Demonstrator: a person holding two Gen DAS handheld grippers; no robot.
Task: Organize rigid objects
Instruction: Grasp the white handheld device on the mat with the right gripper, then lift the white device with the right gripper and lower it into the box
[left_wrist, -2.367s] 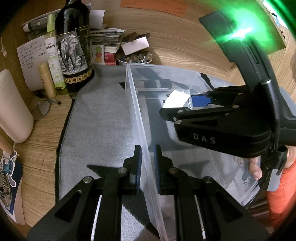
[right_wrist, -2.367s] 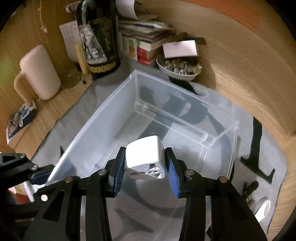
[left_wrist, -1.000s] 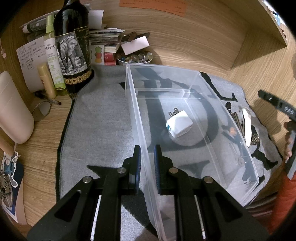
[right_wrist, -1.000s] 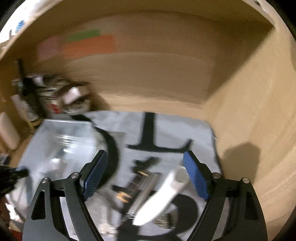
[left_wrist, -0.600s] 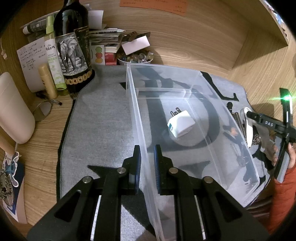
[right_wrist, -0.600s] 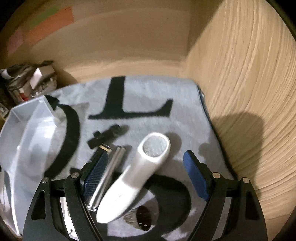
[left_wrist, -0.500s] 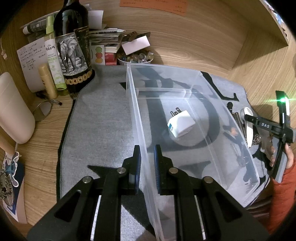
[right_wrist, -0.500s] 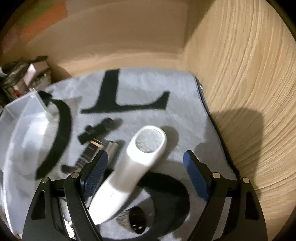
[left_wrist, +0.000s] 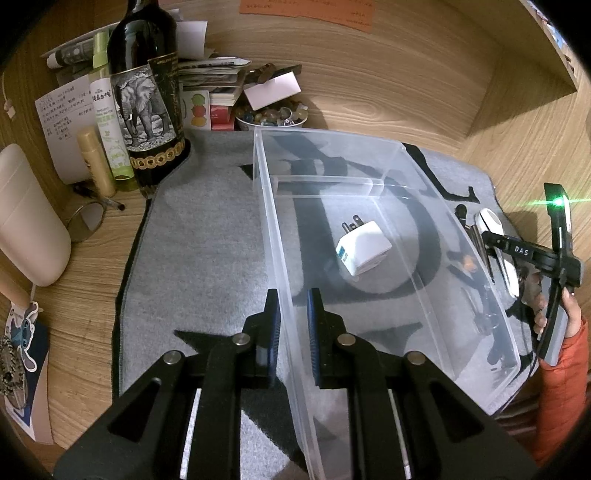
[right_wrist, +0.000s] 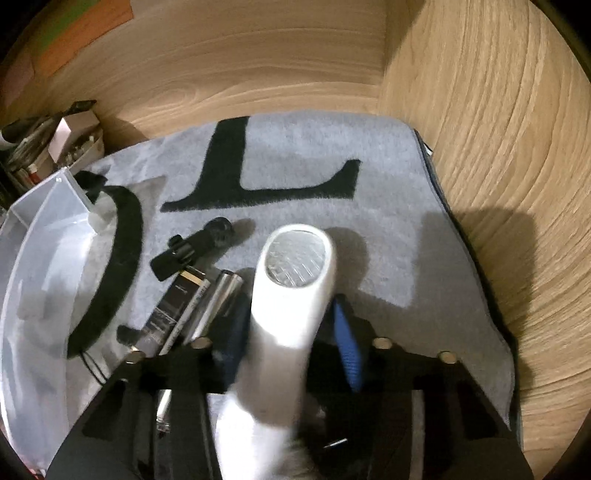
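Note:
My left gripper is shut on the near side wall of the clear plastic bin, one pad on each side. Inside the bin lies a white plug adapter, prongs towards the back. Right of the bin, a white handheld device with a round mesh head rests on the grey mat. My right gripper straddles its handle; the jaws are closing and both blue pads touch the handle. The left wrist view shows that gripper over the device, held by a hand in an orange sleeve.
Beside the device lie a black clip, a silver tube and a dark stick. A wine bottle, a spray bottle and a bowl of stones crowd the back left. A wooden wall stands close on the right.
The right gripper left the adapter in the bin, swung right and came down over the white device. Its wide jaws have narrowed onto the handle. The left gripper has kept still.

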